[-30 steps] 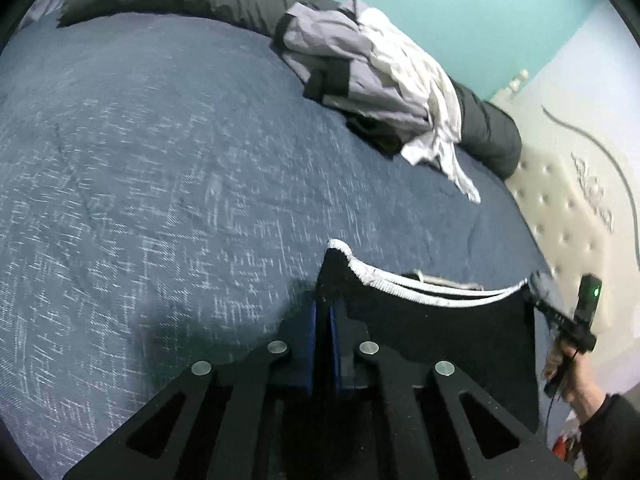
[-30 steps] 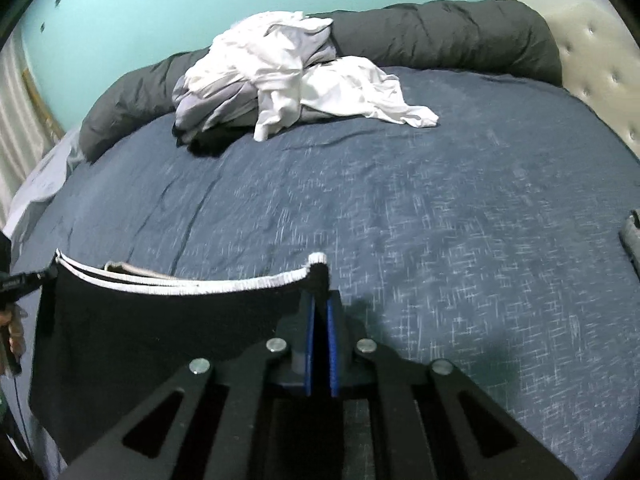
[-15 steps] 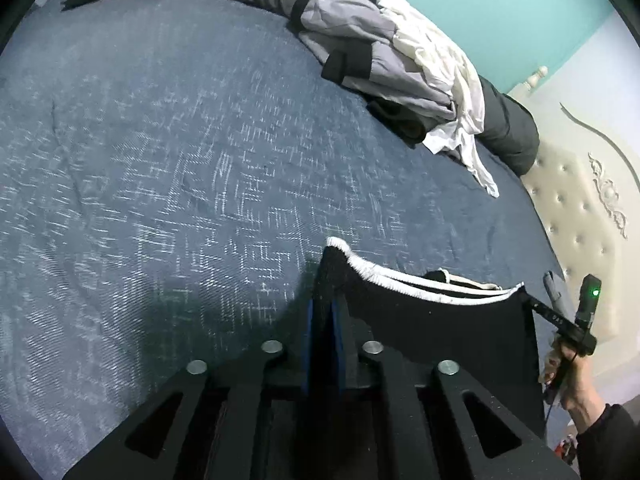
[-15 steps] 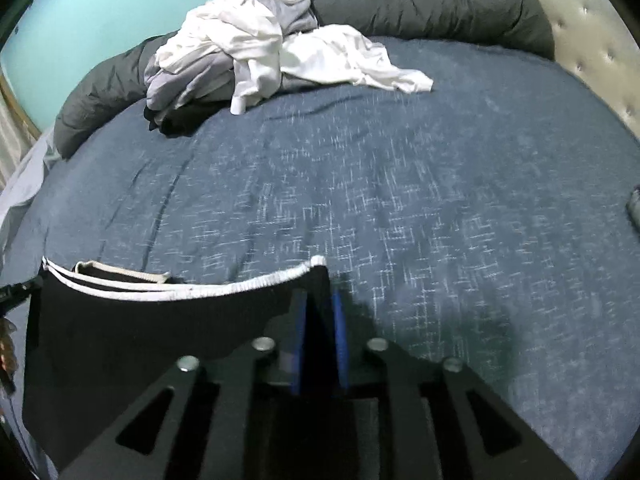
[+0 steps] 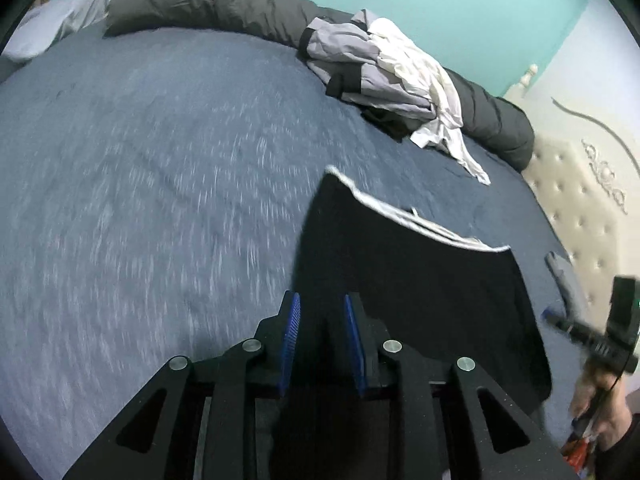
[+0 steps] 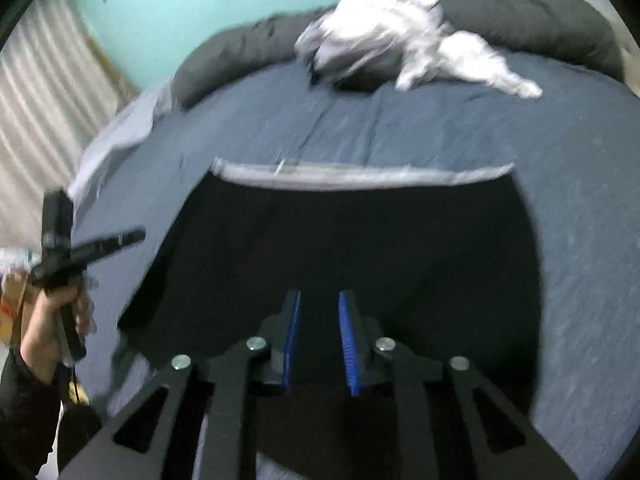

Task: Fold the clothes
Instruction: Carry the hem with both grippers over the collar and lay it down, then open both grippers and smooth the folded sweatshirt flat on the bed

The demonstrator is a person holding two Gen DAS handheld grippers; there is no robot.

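Garment (image 6: 360,240), black with a white band at 12 o'clock, lies flat on the bed (image 5: 160,200), evidently laid out for folding; left fingers (image 5: 320,320) are opening and right fingers (image 6: 319,312) closing, both empty, cloth beneath them.

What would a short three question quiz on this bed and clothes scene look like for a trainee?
1. True or false: the black garment lies spread on the blue bedspread.
2. What colour is the garment's waistband?
3. The unfolded clothes pile sits: A) against the dark bolster, B) on the floor, C) in a basket.

Key: 1 true; 2 white; 3 A.
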